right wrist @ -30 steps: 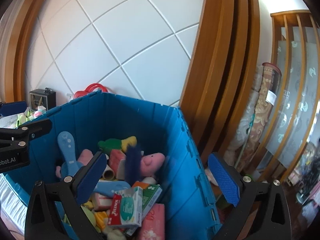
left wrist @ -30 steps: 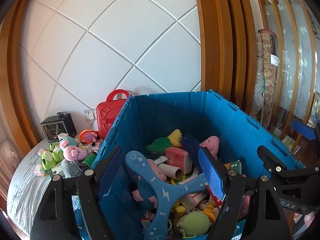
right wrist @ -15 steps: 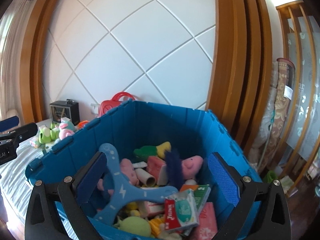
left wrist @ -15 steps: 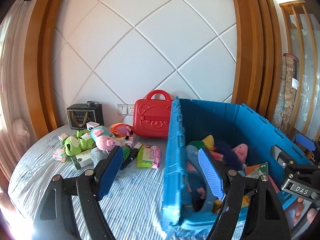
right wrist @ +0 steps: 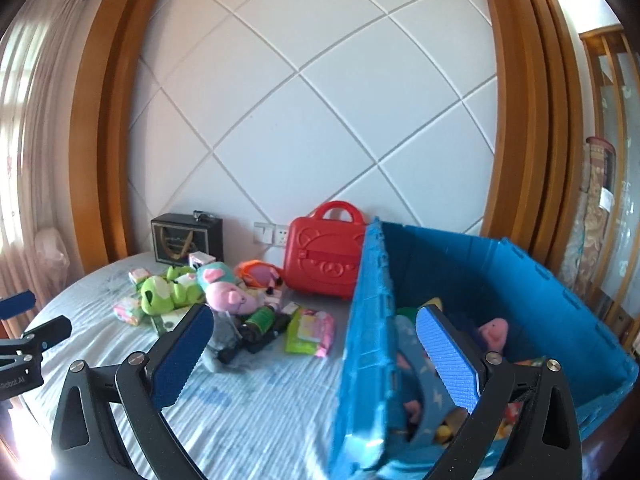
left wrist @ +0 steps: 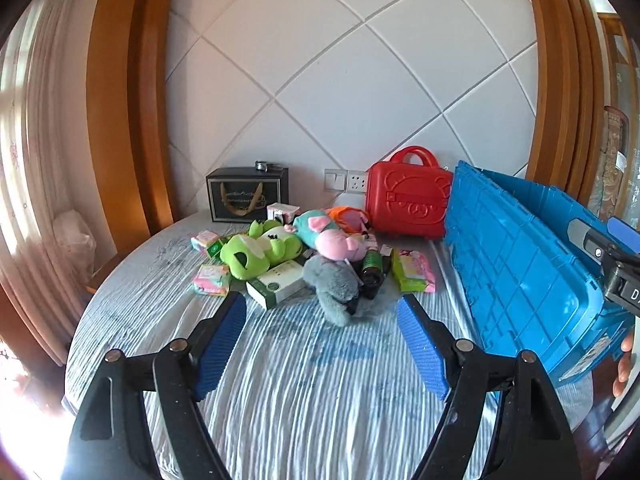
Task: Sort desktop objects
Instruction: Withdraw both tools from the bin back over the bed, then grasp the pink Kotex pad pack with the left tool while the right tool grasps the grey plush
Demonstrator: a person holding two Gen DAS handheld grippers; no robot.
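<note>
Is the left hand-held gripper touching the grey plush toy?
Apart. The left wrist view shows striped cloth between the open left hand-held gripper and the grey plush toy.

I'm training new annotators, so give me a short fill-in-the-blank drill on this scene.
1. The case with a handle standing by the wall is ____.
2. The left tool is ____ and holds nothing.
3. The bin holding sorted toys is ____.
4. The frog plush is ____.

Missing words: red; open; blue; green
</note>
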